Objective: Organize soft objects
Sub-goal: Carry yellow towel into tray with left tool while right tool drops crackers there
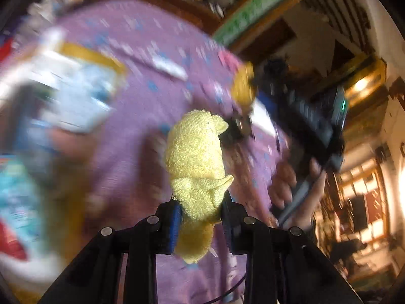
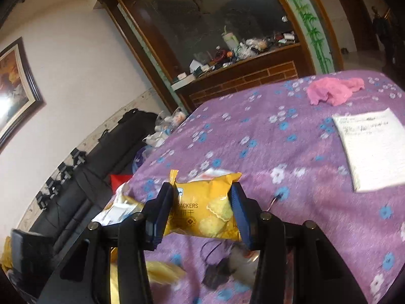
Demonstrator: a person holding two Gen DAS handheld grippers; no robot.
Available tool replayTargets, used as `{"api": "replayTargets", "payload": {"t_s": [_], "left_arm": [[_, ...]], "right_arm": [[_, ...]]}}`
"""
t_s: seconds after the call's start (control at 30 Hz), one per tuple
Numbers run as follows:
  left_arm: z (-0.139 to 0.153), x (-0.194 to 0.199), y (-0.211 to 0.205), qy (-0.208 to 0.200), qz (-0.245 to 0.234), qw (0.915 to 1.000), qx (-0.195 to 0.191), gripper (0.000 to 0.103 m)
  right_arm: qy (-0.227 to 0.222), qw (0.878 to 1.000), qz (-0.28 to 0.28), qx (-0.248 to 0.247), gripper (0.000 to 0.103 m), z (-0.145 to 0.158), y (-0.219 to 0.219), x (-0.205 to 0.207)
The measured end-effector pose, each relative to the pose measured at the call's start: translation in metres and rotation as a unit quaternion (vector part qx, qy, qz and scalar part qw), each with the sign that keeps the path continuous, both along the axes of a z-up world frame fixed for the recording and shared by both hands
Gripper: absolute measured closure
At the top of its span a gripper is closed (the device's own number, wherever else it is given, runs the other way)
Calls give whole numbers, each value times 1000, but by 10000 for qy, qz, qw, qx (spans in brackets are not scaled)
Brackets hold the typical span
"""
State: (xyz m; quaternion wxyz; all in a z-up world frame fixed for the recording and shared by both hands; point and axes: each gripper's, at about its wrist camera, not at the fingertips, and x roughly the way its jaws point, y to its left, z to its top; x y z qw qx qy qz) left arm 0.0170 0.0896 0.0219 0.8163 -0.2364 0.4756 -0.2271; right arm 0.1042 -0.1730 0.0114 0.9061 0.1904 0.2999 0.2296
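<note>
Clamping a pale yellow towel (image 1: 195,162), the left gripper (image 1: 201,224) is held above the purple flowered bedspread (image 1: 141,101). A yellow cracker packet (image 2: 206,206) is pinched between the pads of the right gripper (image 2: 202,214) over the same bedspread, on which a pink cloth (image 2: 334,90) and a white notepad (image 2: 374,149) are seen farther off.

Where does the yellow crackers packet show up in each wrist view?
Left wrist: crackers packet, blurred, right of centre, at the right gripper's tip.
Right wrist: crackers packet, low centre, clamped between the right gripper jaws.
Shared landmark: the purple flowered cloth.
</note>
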Motion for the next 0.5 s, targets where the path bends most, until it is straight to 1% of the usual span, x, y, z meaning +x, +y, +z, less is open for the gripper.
{"api": "replayTargets", "payload": {"t_s": [0.1,0.13,0.17,0.23,0.33,0.4,0.5], "left_arm": [[24,-18,39,-372,591,9975,100,74],[33,-25,57,-529,848,9948,200,74],[38,-29,66,-586,999,9929,288,74],[45,-35,87,-606,1311,9880,547,74],[46,-40,112,-624,1638,9820,701,74],[41,-39,126,-541,1828,9793,679,74],[29,-31,147,-437,1929,9785,581,74]], "right_arm": [[27,9994,281,221,57,3,19,-26],[21,9991,364,238,57,5,27,-33],[27,9985,481,263,57,6,41,-41],[76,9969,702,350,57,7,62,-50],[152,9924,1168,359,56,8,106,-56],[201,9894,1410,283,56,8,135,-56],[311,9844,1731,93,56,7,183,-48]]}}
